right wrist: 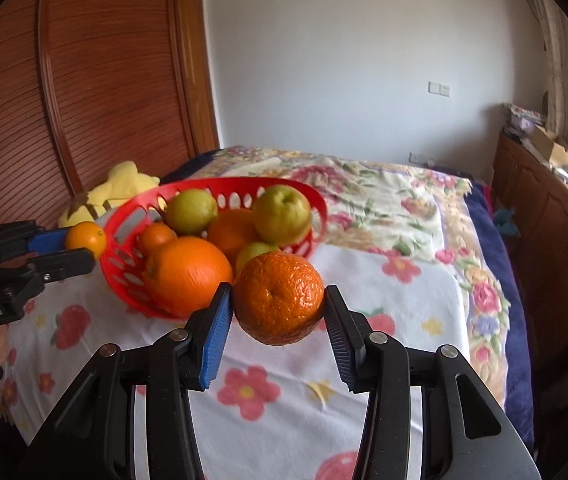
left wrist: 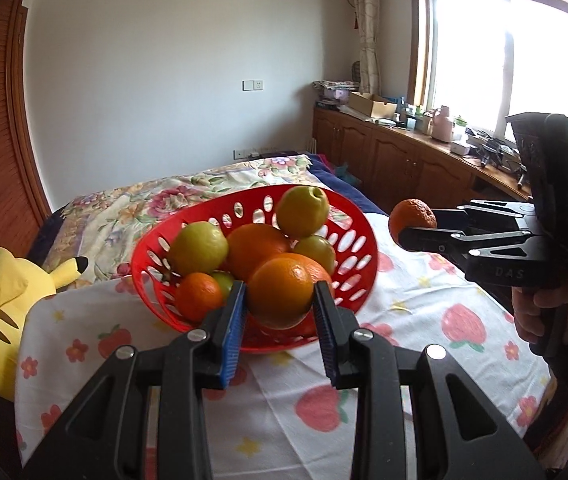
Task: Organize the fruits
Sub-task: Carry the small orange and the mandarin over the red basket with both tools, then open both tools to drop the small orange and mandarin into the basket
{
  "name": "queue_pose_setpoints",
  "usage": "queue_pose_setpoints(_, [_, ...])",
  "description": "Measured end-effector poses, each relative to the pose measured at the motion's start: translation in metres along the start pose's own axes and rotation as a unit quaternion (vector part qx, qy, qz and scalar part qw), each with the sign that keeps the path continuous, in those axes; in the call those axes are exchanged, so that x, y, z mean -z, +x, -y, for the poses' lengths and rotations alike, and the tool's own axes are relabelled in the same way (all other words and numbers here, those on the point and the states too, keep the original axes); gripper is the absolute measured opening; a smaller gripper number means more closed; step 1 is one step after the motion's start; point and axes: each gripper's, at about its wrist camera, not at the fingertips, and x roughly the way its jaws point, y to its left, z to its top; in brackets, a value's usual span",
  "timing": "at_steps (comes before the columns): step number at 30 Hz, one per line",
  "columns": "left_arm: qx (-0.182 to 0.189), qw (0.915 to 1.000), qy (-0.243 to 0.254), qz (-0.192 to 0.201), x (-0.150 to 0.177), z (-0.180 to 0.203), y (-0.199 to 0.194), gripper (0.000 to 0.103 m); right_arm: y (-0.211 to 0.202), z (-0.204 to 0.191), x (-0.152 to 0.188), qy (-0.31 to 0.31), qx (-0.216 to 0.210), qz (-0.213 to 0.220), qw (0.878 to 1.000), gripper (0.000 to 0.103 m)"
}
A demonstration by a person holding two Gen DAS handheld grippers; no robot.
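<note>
A red slotted basket [left wrist: 252,194] [right wrist: 240,182] sits on the bed, holding green fruits [left wrist: 302,210], large oranges [left wrist: 258,248] and a small mandarin [left wrist: 198,296]. In front of it my left gripper [left wrist: 280,286] is shut on a smooth orange [left wrist: 280,300], held above the cloth. From the right wrist view this left gripper [right wrist: 80,246] and its orange [right wrist: 86,240] hang just left of the basket. My right gripper [right wrist: 278,288] is shut on a bumpy mandarin [right wrist: 278,298], to the right of the basket. The left wrist view shows the right gripper [left wrist: 416,224] and that mandarin [left wrist: 412,218] level with the basket's rim.
A white cloth with a strawberry print [left wrist: 404,320] covers the near part of the bed, with a floral blanket [right wrist: 384,192] beyond. A yellow plush toy [left wrist: 8,296] [right wrist: 124,184] lies left of the basket. Wooden cabinets [left wrist: 404,160] run along the right. A hand [left wrist: 540,312] grips the right tool.
</note>
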Motion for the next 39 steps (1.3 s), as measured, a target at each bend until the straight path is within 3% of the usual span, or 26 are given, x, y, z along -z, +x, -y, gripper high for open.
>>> queue_pose_setpoints(20, [-0.019,0.9996,-0.017,-0.009,-0.009,-0.026,0.031,0.031,0.048,-0.023,-0.012,-0.025,-0.028,-0.021,0.999,0.046])
queue_pose_setpoints(39, [-0.031,0.9991,-0.008,-0.029,-0.025,-0.029,0.067,0.033,0.045,-0.016,-0.004,-0.009,-0.033,-0.011,0.999,0.048])
